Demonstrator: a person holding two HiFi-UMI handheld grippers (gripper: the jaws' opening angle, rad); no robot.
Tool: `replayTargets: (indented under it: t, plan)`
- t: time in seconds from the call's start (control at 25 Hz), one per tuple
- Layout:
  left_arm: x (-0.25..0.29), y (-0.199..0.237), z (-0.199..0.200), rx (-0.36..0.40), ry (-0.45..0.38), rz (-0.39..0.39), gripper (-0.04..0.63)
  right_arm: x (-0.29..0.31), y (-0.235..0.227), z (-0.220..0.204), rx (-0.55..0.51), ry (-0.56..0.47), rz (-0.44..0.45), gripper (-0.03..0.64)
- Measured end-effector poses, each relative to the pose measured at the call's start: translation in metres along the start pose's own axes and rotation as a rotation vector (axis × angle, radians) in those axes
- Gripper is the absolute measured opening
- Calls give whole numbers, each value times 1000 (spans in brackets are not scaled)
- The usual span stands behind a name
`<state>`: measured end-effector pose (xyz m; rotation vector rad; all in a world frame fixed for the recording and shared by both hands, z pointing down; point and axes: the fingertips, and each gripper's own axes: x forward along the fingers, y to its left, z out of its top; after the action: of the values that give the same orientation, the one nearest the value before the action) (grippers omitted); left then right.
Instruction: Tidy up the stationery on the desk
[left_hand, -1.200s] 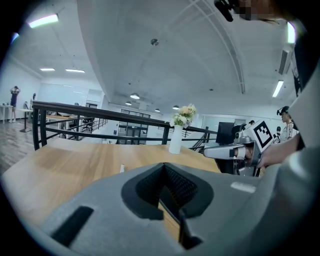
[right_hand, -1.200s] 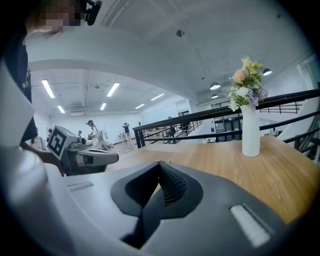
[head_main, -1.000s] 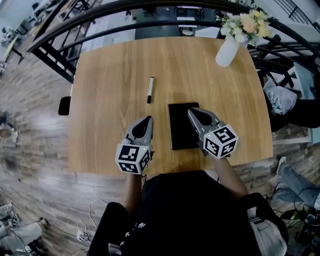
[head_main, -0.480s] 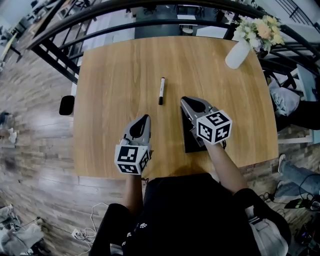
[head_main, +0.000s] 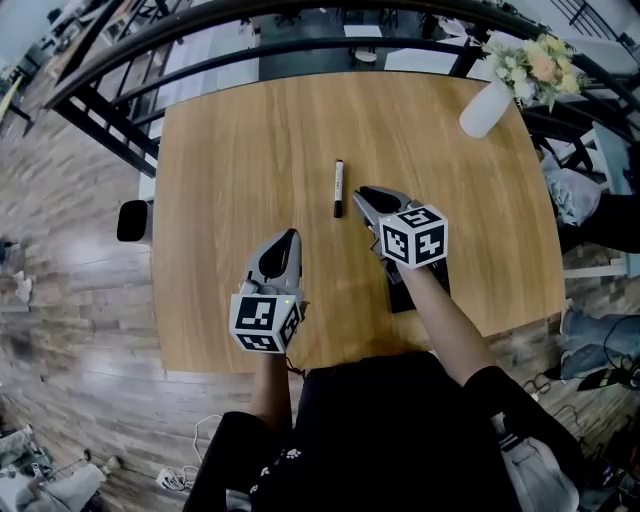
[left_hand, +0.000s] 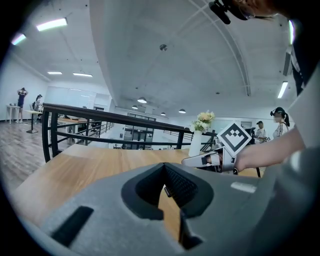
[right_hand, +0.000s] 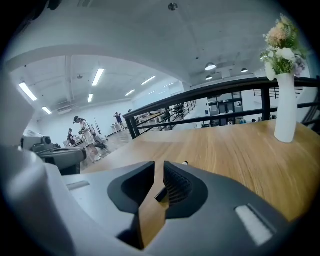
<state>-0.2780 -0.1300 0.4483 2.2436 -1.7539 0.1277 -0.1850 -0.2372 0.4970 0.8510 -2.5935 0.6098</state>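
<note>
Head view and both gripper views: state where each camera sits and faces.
Head view: on the person's head, facing steeply down at the desk; shows both forearms, left gripper, right gripper.
Left gripper view: rides that gripper, faces across the desk; shows its shut fingers.
Right gripper view: faces the pen; its fingers have just been opening, nothing between them.
Shared: both gripper views show the vase.

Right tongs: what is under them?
A black notebook, only its edge showing; the rest is covered by the right tongs and arm. Their jaws have just been opening, holding nothing.
</note>
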Motion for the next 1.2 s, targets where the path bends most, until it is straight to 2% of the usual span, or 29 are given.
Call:
replayTargets:
  t: [0.2,0.32,0.76,1.2]
  plan:
    - [6,19,-5,-32,7,-5,-6,30,-2,-6,20,56,-16,81]
    - [10,24,-10,-58,10,-14,-6,48,-5,-11,14,117,-31,123]
    - [22,35,-22,-92,35,-34,-6,91,-30,-33,39,216,-138,133]
    - [16,48,-37,-133,55,-17,-6,108,-35,-58,22,323,-170,150]
